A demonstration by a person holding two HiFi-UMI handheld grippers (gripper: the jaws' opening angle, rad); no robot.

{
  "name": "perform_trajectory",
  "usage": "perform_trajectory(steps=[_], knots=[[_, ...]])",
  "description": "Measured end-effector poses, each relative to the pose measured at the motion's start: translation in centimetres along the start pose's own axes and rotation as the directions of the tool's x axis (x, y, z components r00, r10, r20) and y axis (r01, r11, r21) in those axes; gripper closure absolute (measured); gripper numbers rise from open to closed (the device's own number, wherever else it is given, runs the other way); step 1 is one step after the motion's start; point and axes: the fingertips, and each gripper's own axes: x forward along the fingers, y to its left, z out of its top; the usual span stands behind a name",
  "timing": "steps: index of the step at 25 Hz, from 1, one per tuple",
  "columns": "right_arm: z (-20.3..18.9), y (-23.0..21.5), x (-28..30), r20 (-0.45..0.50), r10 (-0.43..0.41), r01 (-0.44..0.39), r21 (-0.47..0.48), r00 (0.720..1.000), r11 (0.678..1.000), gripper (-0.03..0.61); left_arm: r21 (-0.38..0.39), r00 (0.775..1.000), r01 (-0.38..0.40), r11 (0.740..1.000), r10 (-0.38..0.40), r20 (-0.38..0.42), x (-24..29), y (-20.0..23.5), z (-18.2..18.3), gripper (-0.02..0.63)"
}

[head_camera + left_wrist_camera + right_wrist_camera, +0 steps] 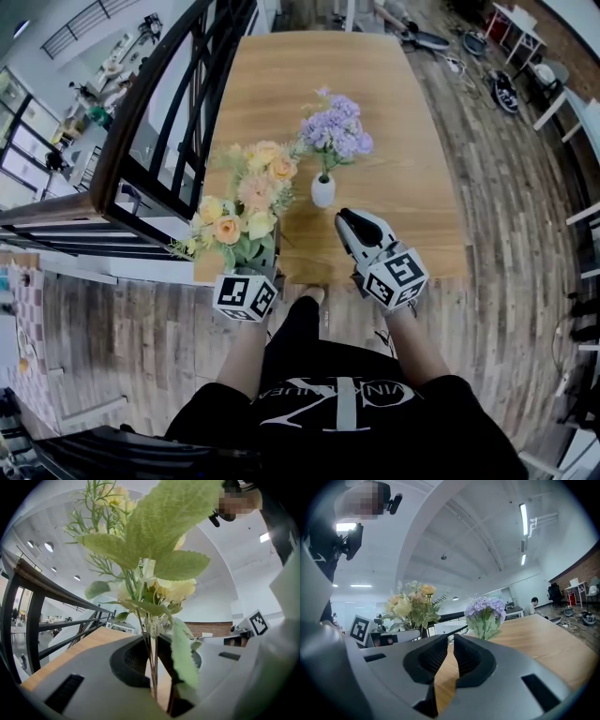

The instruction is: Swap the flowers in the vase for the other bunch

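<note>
Clamping the thin green stems [151, 660] of the yellow and peach bunch [246, 202], the left gripper [262, 261] holds these flowers upright at the near edge of the wooden table [319, 75]. Its jaws are drawn narrow around the stems, with blooms and broad leaves [154, 536] rising straight above the left gripper [154, 670] and filling much of its own view. To the right of it, and well apart, the right gripper [348, 218] hangs level over the table's near end with its jaws closed together and nothing between them. In the right gripper view its pads [466, 656] meet at the tips and only bare tabletop [534, 639] shows through the gap behind them. The purple bunch [336, 127] stands in the small white vase [322, 190] just ahead of the right gripper [451, 644] and slightly to its left, clear of its jaws. The same purple blooms [485, 609] show just beyond the jaw tips. A black railing [169, 112] runs along the table on the far side of the left gripper.
</note>
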Motion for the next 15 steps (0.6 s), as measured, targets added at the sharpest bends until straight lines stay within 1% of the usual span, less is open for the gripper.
perform_trajectory(steps=[15], knots=[[1.0, 3.6, -5.3, 0.028, 0.004, -0.003, -0.031, 1.0, 1.0, 0.518, 0.016, 1.0, 0.027, 1.0, -0.027, 0.016, -4.8, -5.0, 0.5, 0.571]])
